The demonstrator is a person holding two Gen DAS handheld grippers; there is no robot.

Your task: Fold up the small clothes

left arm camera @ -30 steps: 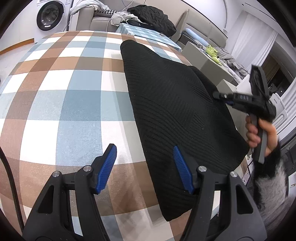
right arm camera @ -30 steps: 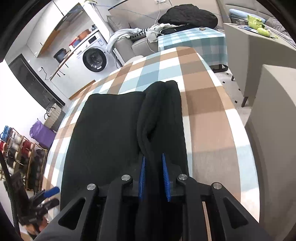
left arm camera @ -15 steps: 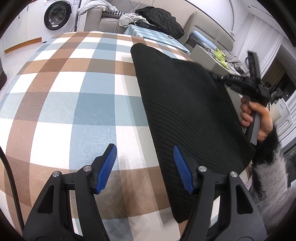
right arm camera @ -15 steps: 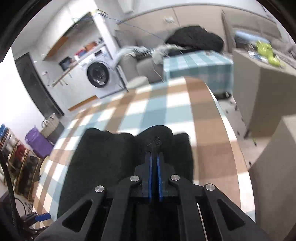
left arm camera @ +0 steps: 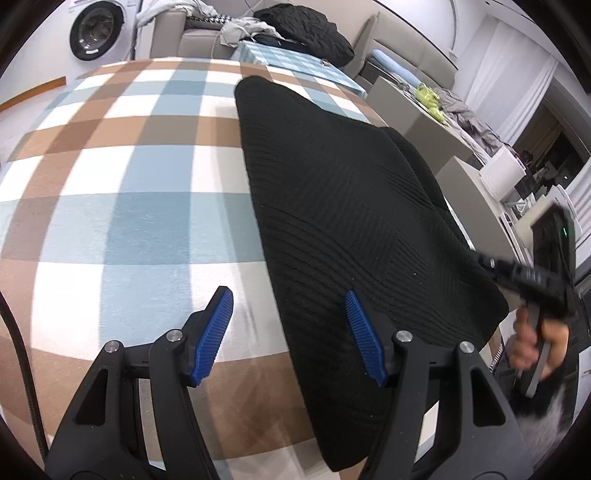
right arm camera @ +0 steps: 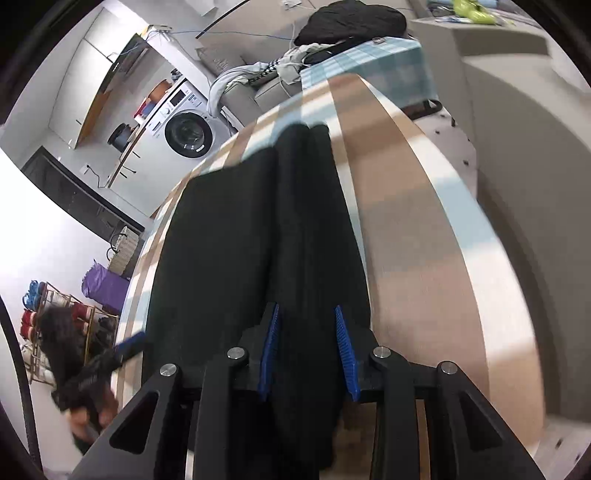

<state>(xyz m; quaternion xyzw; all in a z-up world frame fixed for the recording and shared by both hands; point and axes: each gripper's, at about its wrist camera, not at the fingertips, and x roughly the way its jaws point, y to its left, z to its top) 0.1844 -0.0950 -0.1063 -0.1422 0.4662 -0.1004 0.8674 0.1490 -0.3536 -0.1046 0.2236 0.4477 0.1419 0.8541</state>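
A checked surface [left arm camera: 122, 206] carries a black ribbed knit [left arm camera: 343, 206], folded lengthwise along its right half. Beyond it stands a washer [left arm camera: 96, 31]. The left gripper [left arm camera: 288, 332] gapes empty over the knit's near edge; the right gripper's [right arm camera: 306, 347] fingers are opening around its fold.

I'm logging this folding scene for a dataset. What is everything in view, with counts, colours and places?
knit garment: one, black, lying on the tablecloth, right side doubled over
tablecloth: one, brown, blue and white check, covering the table
washing machine: one, white, far left
sofa: one, grey, behind the table, clothes heaped on it
left tool: one, black with blue pads, open over the garment's near edge
right tool: one, same colours, opening, garment fold between its pads
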